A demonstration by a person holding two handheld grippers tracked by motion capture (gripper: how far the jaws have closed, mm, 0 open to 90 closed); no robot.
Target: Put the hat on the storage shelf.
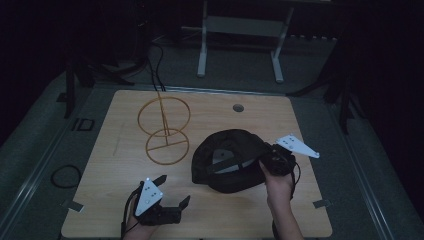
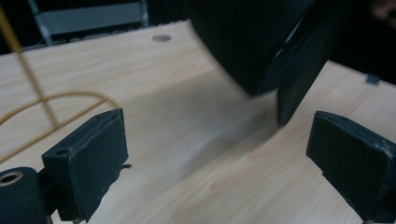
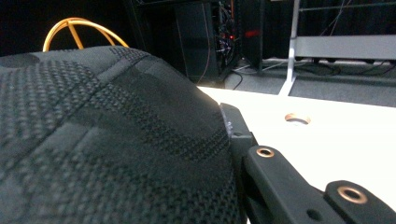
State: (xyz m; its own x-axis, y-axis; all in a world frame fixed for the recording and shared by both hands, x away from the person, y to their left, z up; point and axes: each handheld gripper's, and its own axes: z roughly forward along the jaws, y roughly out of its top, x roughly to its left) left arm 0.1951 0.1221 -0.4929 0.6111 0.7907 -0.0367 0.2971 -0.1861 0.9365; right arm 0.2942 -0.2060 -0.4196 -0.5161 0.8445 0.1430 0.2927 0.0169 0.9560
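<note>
Two grippers are at work over a wooden table [image 1: 300, 210]. Right gripper [image 1: 260, 161], at centre right of the high view, is clamped on the rim of a black cap [image 1: 227, 160], which sits right of centre on the tabletop; in the right gripper view the cap's knitted fabric [image 3: 107, 140] covers the left and centre of the frame, pressed against one black jaw. Left gripper [image 1: 172, 192], at lower left of the high view, has its jaws spread wide with nothing between them; in the left gripper view only bare wood lies between the pads. Beyond, at upper centre left, stands a yellow wire stand [image 1: 164, 131], apart from the cap.
</note>
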